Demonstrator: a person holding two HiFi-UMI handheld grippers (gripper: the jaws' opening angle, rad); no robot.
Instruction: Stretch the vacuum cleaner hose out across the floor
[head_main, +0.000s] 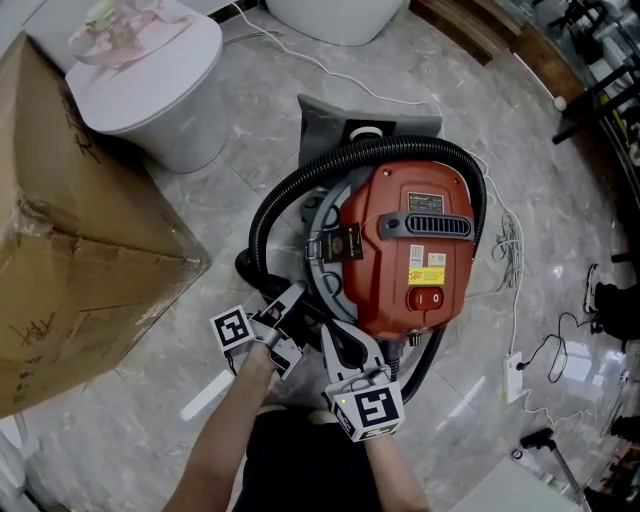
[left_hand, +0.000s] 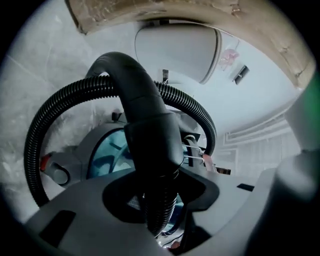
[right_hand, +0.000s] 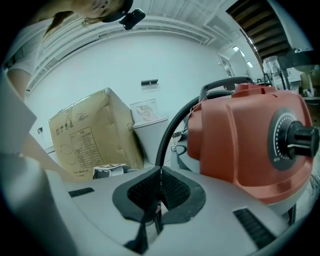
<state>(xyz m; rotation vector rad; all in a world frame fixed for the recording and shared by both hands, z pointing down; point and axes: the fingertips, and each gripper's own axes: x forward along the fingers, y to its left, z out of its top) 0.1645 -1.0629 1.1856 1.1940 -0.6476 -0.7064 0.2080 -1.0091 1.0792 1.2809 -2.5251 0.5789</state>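
You are pinching the probably light, springy hose below its stiff cuff between left fingers, right fingers pressing together.

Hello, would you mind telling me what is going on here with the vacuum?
A person holds a gripper in each hand over a red vacuum on the floor. The left gripper is closed on the black hose near its rigid end. The hose lies looped around the vacuum, not yet stretched out. The right gripper is shut and empty, held beside the vacuum.
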